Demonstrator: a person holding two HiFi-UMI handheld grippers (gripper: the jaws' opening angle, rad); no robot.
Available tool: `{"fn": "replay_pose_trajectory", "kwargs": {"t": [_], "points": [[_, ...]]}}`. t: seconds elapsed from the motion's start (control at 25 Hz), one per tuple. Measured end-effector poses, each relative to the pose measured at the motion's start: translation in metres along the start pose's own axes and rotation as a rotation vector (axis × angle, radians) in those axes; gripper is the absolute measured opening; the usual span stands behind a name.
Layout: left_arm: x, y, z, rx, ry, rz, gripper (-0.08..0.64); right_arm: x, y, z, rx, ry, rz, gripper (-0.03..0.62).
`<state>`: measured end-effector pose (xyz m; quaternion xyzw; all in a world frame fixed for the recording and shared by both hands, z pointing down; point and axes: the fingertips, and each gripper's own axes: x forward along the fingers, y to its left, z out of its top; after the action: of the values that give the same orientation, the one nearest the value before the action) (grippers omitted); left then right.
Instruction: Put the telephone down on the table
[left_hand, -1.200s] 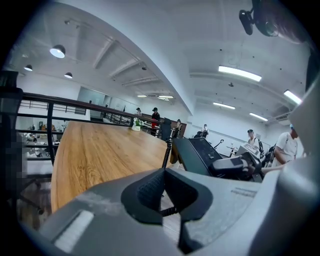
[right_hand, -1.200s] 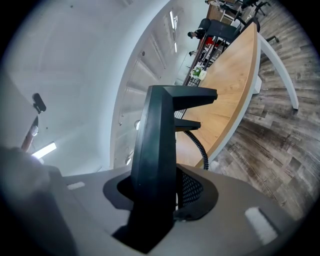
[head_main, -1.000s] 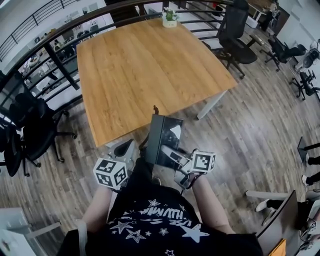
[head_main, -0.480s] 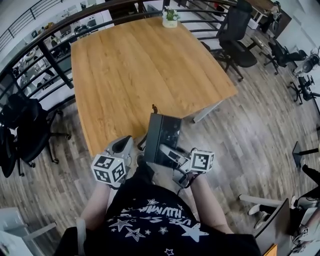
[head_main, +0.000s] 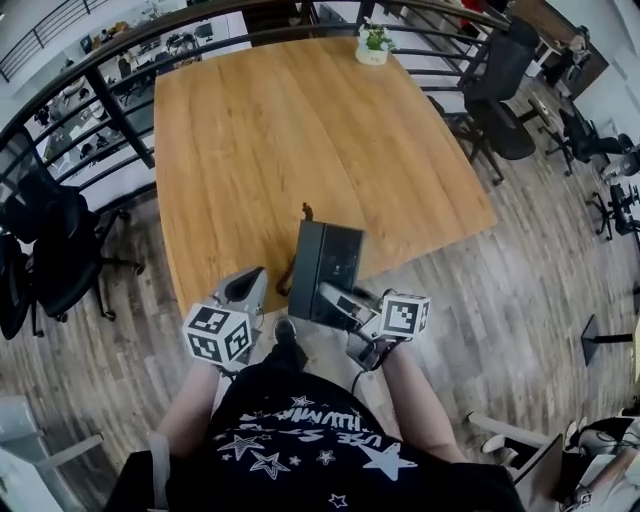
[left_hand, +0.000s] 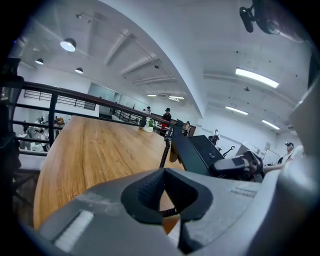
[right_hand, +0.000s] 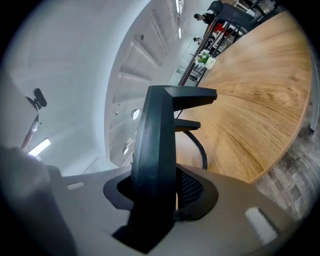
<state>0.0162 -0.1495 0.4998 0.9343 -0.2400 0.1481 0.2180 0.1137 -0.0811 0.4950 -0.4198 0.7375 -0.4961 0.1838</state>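
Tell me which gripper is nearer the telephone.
Right. The right gripper is clamped on the telephone; the left gripper hangs apart at its left, jaws open and empty.

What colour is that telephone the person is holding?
Black. The telephone shows best in the head view.

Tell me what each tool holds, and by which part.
The right tool grips the black telephone by its near edge; the left tool holds nothing.

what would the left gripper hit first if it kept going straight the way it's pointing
Most likely the wooden table: the left gripper points slightly down across its top, with the telephone off to its right. Depth is unclear.
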Motion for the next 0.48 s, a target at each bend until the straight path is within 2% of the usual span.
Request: {"fn": "replay_pose_trajectory", "kwargs": {"t": [0.28,0.48], "points": [[0.023,0.044,0.027,-0.029,-0.026,0.034,0.002,0.059,-0.001,0.031,-0.014,0.082,0.063,0.16],[0.032,0.073,0.043,-0.044,-0.047,0.06,0.002,0.093,-0.005,0.041,-0.033,0.153,0.069,0.16]]}}
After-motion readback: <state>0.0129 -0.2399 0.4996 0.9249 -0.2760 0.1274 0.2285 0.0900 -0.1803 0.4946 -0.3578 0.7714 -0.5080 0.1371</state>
